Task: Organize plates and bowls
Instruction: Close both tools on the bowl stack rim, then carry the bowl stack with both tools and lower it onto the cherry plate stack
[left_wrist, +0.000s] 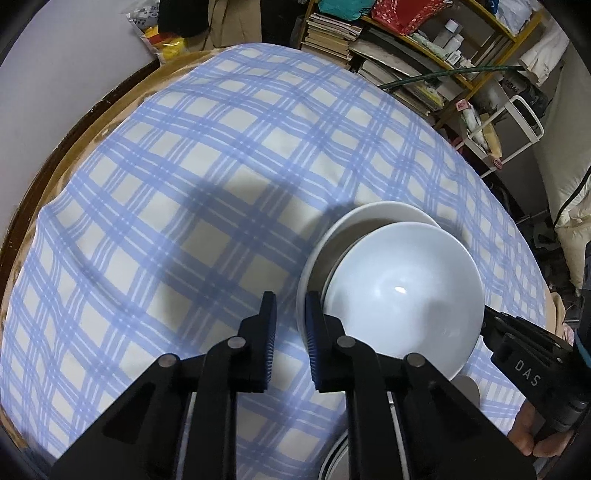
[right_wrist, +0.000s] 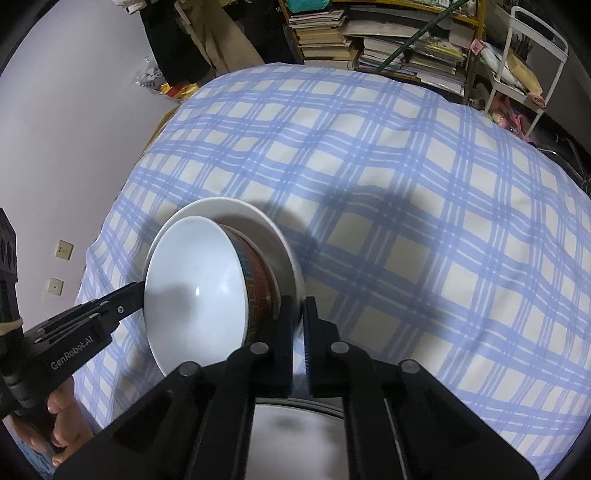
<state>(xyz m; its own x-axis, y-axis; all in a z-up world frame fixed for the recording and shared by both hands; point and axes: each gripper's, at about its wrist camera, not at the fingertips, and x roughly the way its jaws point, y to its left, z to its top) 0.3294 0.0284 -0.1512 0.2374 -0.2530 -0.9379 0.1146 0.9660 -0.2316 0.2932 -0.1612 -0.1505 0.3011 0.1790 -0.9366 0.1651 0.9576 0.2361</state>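
Note:
A white plate (left_wrist: 369, 214) (right_wrist: 221, 205) lies on the blue checked tablecloth (left_wrist: 184, 184). On it sits a bowl (left_wrist: 402, 295) (right_wrist: 195, 288), white inside and red-patterned outside. My left gripper (left_wrist: 291, 317) is shut on the plate's left rim; in the right wrist view its tip (right_wrist: 136, 291) reaches in beside the bowl. On the opposite side, my right gripper (right_wrist: 297, 317) is shut on the plate's rim, close against the bowl's wall. The left wrist view shows its tip (left_wrist: 487, 317) at the bowl's right edge. Both point steeply down.
A grey round dish (right_wrist: 295, 428) lies under the grippers at the near edge, mostly hidden. Shelves of stacked books (left_wrist: 388, 55) and a white wire cart (left_wrist: 517, 122) stand beyond the table. The table's brown edge (left_wrist: 55, 166) curves along the left. A hand (left_wrist: 528, 439) holds each gripper.

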